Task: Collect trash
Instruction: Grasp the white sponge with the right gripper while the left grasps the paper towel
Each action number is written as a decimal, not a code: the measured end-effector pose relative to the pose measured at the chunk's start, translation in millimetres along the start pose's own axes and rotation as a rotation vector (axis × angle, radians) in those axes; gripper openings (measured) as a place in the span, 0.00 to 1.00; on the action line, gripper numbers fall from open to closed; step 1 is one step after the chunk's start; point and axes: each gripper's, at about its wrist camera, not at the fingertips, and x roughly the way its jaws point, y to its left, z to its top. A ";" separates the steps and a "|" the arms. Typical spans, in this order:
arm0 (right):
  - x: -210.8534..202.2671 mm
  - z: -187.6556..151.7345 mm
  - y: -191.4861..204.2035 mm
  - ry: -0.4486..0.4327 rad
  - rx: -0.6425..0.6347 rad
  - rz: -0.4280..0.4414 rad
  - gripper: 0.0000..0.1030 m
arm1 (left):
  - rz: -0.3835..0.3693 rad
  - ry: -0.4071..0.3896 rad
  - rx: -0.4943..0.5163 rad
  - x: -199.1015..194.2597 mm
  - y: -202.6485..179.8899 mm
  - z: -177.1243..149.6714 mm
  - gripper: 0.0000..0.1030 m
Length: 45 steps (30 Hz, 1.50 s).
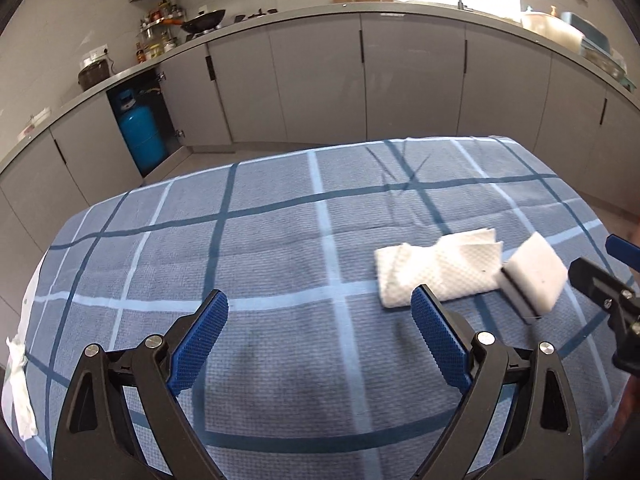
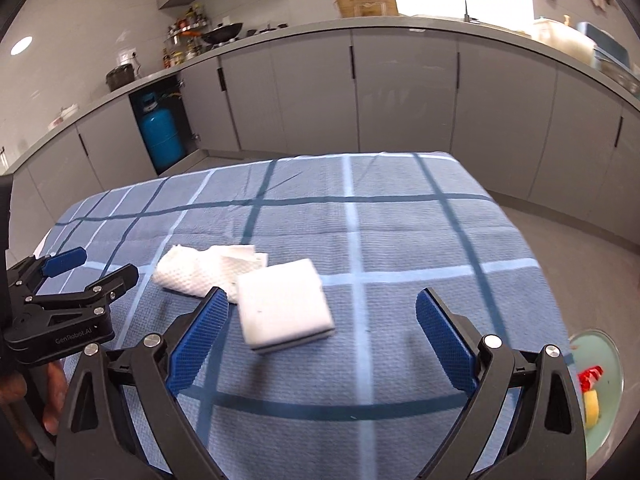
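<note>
Crumpled paper towel [image 2: 208,270]: lying mid-table on the blue checked cloth [image 2: 400,240], touching a white sponge [image 2: 284,306]. Left gripper [image 1: 320,328] and right gripper [image 2: 322,330]: both jaws wide apart, holding nothing, hovering near the table's near edge.

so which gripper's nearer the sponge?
Right. The sponge lies just ahead of the right gripper, by its left finger. The left gripper sits further off, sponge to its right.

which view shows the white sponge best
The right wrist view: the sponge lies near the middle of the frame, its whole top and dark underside edge visible, overlapping the paper towel. The left wrist view shows it smaller, blurred, far right.
</note>
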 end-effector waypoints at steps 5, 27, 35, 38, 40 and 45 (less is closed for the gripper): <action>23.1 1.0 12.1 0.052 -0.015 0.011 0.91 | 0.000 0.024 -0.025 9.2 9.6 -0.6 0.89; -23.4 -34.6 -51.7 0.038 0.088 -0.042 0.55 | -0.123 0.075 0.107 34.6 -72.2 9.8 0.50; -35.6 -39.8 -62.2 0.010 0.109 -0.040 0.55 | -0.121 0.056 0.154 14.6 -79.3 2.5 0.13; -45.2 -40.2 -68.9 -0.010 0.119 -0.048 0.55 | -0.122 0.028 0.159 0.3 -82.8 5.5 0.13; -52.0 -40.4 -74.8 -0.023 0.129 -0.054 0.55 | -0.136 0.013 0.158 -9.1 -87.1 9.2 0.13; -69.1 -41.5 -94.6 -0.052 0.158 -0.082 0.55 | -0.173 -0.028 0.186 -31.2 -111.0 20.8 0.13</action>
